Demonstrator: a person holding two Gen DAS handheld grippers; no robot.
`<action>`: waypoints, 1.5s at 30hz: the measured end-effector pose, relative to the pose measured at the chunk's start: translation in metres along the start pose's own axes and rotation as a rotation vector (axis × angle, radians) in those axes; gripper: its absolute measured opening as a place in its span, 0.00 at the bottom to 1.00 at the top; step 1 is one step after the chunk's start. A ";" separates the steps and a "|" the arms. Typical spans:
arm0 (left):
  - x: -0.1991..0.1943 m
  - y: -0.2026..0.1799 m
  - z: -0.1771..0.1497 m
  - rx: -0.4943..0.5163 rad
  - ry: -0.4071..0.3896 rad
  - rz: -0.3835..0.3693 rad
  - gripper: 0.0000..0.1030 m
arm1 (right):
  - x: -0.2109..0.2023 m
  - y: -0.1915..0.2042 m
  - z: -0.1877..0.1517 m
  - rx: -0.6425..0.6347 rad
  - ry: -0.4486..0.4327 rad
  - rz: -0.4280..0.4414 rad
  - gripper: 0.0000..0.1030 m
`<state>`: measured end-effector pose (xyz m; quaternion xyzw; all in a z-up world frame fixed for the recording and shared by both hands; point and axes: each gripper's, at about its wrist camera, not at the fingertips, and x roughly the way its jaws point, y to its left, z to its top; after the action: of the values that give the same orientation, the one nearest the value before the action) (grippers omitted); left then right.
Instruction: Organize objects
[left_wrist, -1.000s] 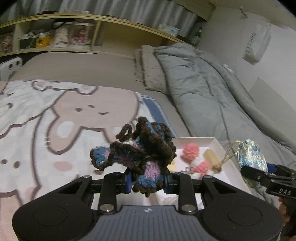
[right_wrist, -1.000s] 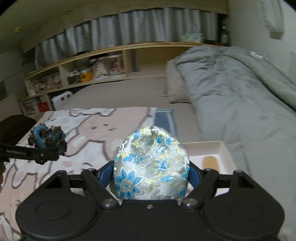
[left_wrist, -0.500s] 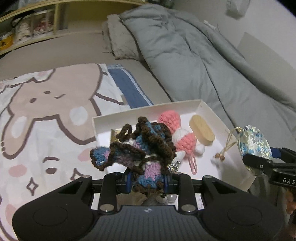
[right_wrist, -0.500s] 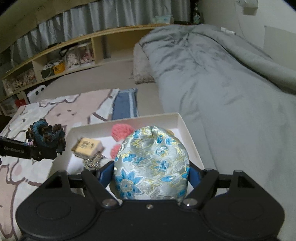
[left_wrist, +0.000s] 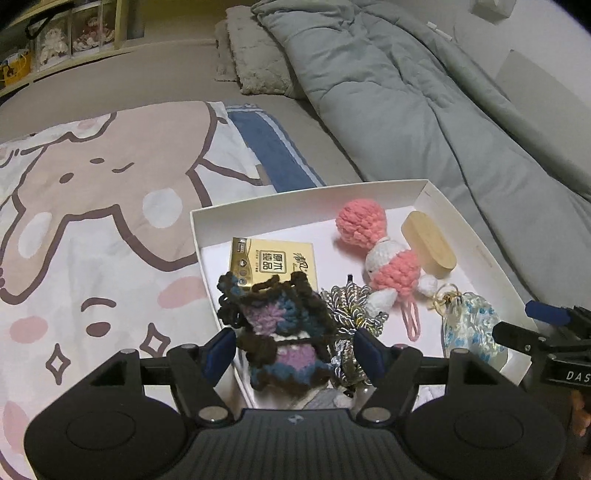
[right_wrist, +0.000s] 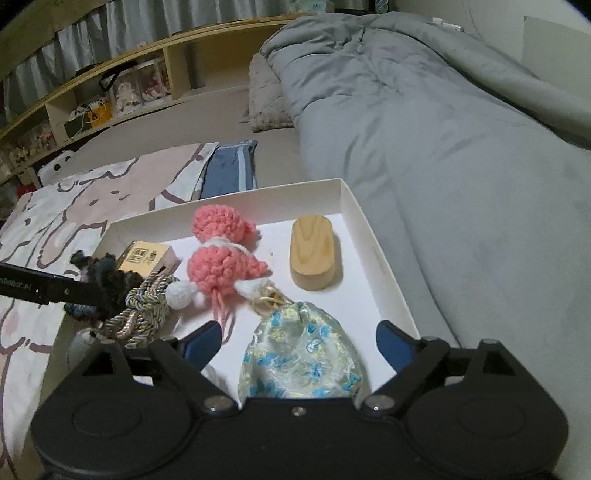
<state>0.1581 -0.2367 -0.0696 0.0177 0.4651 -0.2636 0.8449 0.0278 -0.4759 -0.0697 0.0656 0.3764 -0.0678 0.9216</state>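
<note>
Bedding underlies the white box (left_wrist: 476, 243); both grippers' fingers have just spread, the left gripper (left_wrist: 295, 350) around the crocheted toy (left_wrist: 280, 332), the right gripper (right_wrist: 299, 343) around the brocade pouch (right_wrist: 303, 354); yarn may snag a withdrawing pad.

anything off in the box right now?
Mostly tidy. The dark crochet piece sits at the white box near-left rim, partly piled on the tassel cord, between the just-opened left gripper pads, not flat.
</note>
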 end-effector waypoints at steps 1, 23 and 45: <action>-0.001 0.000 0.000 0.003 -0.001 0.001 0.68 | -0.002 0.000 0.000 0.000 0.000 -0.002 0.89; -0.060 -0.024 -0.004 0.058 -0.050 -0.019 0.68 | -0.053 0.022 0.014 0.030 -0.042 -0.025 0.92; -0.151 -0.027 -0.043 0.115 -0.193 0.059 1.00 | -0.131 0.075 -0.001 0.054 -0.128 -0.059 1.00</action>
<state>0.0476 -0.1833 0.0320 0.0543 0.3649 -0.2653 0.8908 -0.0522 -0.3926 0.0270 0.0750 0.3165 -0.1092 0.9393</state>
